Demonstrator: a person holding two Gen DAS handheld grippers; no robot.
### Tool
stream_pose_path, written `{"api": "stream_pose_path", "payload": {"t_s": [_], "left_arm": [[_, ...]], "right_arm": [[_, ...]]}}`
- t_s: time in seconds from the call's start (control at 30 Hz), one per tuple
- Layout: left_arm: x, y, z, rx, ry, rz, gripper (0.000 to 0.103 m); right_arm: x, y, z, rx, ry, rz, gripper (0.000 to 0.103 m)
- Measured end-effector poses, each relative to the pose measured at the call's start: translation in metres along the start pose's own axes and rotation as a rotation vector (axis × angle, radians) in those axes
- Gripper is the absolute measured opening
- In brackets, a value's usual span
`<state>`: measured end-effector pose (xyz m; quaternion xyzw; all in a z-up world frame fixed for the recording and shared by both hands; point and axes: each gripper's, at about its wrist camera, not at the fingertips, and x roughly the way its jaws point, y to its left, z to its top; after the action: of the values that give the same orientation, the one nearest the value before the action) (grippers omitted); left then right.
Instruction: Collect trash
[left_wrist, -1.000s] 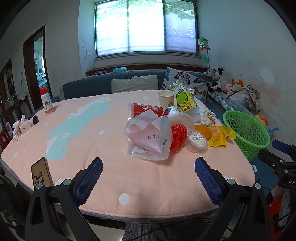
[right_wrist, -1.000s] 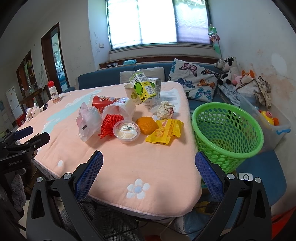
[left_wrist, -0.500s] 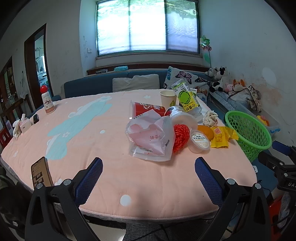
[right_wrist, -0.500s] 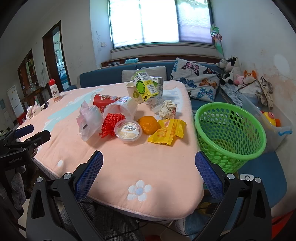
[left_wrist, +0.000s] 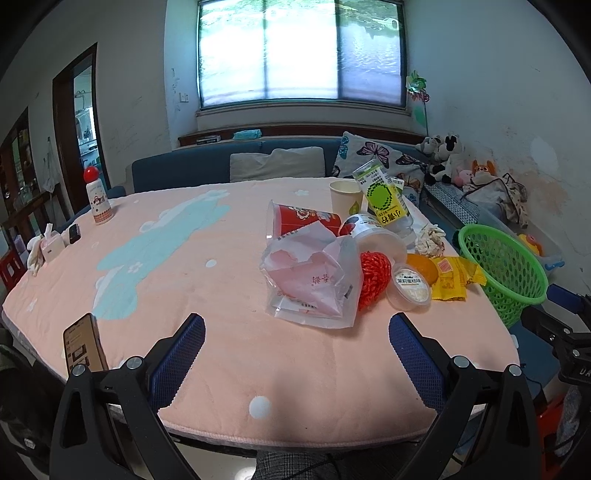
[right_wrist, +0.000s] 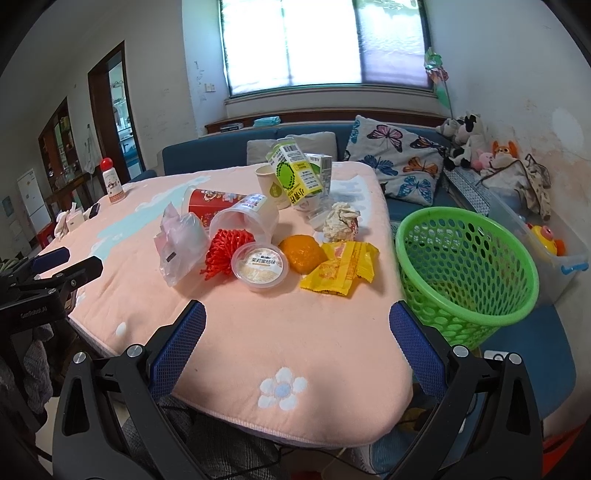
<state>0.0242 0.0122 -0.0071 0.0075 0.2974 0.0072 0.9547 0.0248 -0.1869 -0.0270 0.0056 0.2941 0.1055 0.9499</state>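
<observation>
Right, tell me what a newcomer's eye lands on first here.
First, the heap of trash in the middle of the pink table: a tilted green juice carton, a red paper cup on its side, a red mesh ball and yellow wrappers. Next, the bright green basket just off the table's right edge. Both grippers hang open near the front edge.

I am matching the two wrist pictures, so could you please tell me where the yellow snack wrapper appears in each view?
Left wrist view: the yellow snack wrapper lies right of centre, between the orange peel and the green basket.
Right wrist view: the wrapper lies just right of centre, left of the basket.
Shared landmark: the round lidded tub, to the wrapper's left in both views.
</observation>
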Motion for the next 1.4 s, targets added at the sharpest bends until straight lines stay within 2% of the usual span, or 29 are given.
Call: {"api": "stream_pose_path", "payload": {"t_s": [0.33,0.7,1.4], "left_arm": [[0.007,0.011,0.006,-0.017,0.005,0.013,0.097],[0.018,0.03,0.012,-0.047,0.022,0.053,0.097],[0.032,0.087,0.024,-0.123,0.036,0.15,0.096]], "right_arm": [[0.013,0.005,0.006,-0.028,0.005,0.026,0.098],[0.033,0.017,0.02,-0.099,0.024,0.104,0.096],[0.098,0.08,0.067,-0.271,0.093,0.364,0.077]]}}
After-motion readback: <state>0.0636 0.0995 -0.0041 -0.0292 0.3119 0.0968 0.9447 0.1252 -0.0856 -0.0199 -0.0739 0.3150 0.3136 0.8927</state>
